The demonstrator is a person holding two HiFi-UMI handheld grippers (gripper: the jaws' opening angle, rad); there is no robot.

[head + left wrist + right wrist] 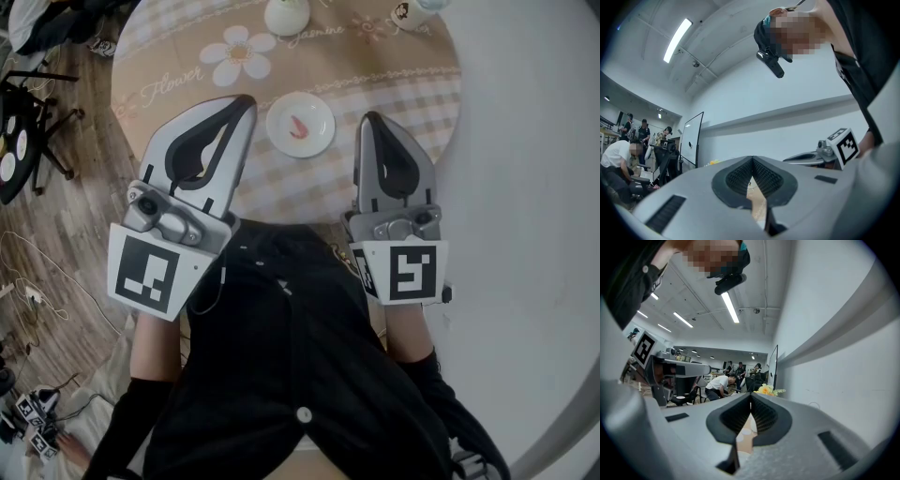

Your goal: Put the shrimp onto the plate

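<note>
Head view shows the shrimp [298, 127], a small pink shape that is hard to make out sharply, already lying on the white plate [322, 141] at upper centre of the frame, on the flower-patterned worktop [187, 66]. The left hand-held gripper [246, 103] and right hand-held gripper [369, 119] flank the plate, each with jaws pressed together on nothing. The task looks done, with no step left to do.
</note>
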